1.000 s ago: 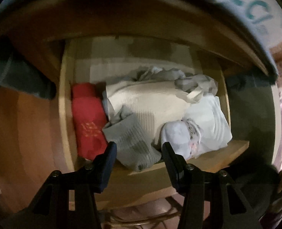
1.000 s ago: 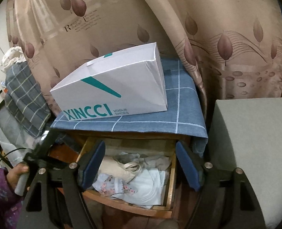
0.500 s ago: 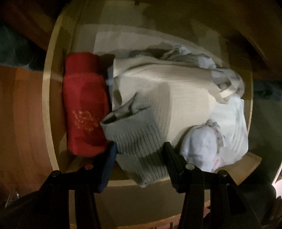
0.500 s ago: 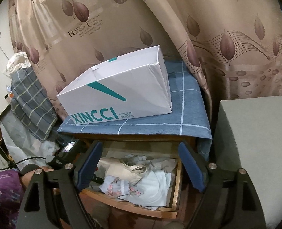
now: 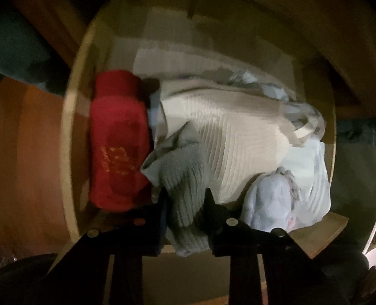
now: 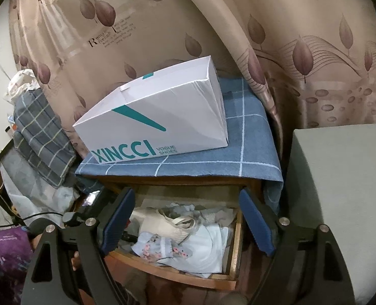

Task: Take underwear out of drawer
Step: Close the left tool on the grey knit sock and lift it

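The open wooden drawer (image 5: 71,132) holds a red folded garment (image 5: 119,137), a cream ribbed garment (image 5: 233,137), a pale blue floral piece (image 5: 269,200) and a grey ribbed piece of underwear (image 5: 185,185). My left gripper (image 5: 185,203) is inside the drawer front, its jaws closed on the grey ribbed piece. In the right wrist view the drawer (image 6: 228,239) lies below. My right gripper (image 6: 185,226) hangs open and empty in front of it, above the clothes.
A white XINCCI shoe box (image 6: 157,122) sits on a blue checked cloth (image 6: 246,152) over the cabinet. A leaf-print curtain (image 6: 239,25) hangs behind. A grey block (image 6: 340,193) stands at right. Plaid fabric (image 6: 40,137) is piled at left.
My left gripper moved down into the drawer and closed its jaws on the grey ribbed piece. My right gripper drifted slightly, staying open.
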A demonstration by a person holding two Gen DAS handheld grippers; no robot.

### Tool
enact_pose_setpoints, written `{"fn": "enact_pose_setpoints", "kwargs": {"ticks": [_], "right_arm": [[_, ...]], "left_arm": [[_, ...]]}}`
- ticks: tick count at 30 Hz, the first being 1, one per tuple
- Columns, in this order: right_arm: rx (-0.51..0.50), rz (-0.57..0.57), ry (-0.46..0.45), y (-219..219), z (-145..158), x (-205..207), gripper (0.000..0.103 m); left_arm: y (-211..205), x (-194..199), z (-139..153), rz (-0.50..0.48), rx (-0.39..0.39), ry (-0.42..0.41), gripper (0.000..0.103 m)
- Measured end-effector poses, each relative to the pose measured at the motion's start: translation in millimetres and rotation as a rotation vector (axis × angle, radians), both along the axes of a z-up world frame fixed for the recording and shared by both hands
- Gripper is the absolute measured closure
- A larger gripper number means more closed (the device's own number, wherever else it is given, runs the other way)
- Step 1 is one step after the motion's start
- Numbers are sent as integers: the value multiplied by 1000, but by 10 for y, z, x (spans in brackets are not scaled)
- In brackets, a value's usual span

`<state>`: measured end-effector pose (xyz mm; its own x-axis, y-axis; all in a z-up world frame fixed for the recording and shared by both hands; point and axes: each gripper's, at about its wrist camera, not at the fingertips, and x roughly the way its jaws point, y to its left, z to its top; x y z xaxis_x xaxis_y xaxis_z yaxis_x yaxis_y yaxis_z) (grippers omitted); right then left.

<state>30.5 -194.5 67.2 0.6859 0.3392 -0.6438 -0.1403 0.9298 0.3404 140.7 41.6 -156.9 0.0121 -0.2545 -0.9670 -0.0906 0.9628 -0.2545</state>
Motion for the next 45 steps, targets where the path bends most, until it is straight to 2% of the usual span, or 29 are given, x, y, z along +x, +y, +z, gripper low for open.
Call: {"fn": "enact_pose_setpoints", "kwargs": {"ticks": [6, 11, 14, 17, 21, 28, 34, 40, 43, 45], "right_arm": [[-4, 2, 14, -10, -26, 16, 21], [-57, 41, 45, 117, -68, 65, 21], [-92, 68, 64, 208, -99, 91, 21], [-123, 91, 79, 276, -129, 105, 11], [-139, 109, 95, 326, -157, 122, 10], [-188, 165, 149, 488, -248, 186, 6], [-276, 295, 260, 897, -477, 300, 6], [-258, 376, 433, 1386, -913, 470, 6], [-170, 376, 531, 1610, -1194, 543, 6], [-196, 344, 572, 1731, -1331, 573, 6]], "left_arm": [[102, -107, 516, 4, -58, -171, 78], [197, -192, 873, -23, -76, -279, 78], [177, -232, 979, -38, -96, -325, 78], [275, -296, 1157, -42, -88, -378, 78], [377, -398, 1347, -46, -86, -446, 78], [520, -494, 1526, -40, -113, -514, 78], [587, -516, 1577, -45, -182, -556, 78], [553, -537, 1595, -68, -204, -594, 78], [535, -526, 1567, -74, -214, -585, 78], [522, -523, 1560, -81, -218, -584, 78]]}}
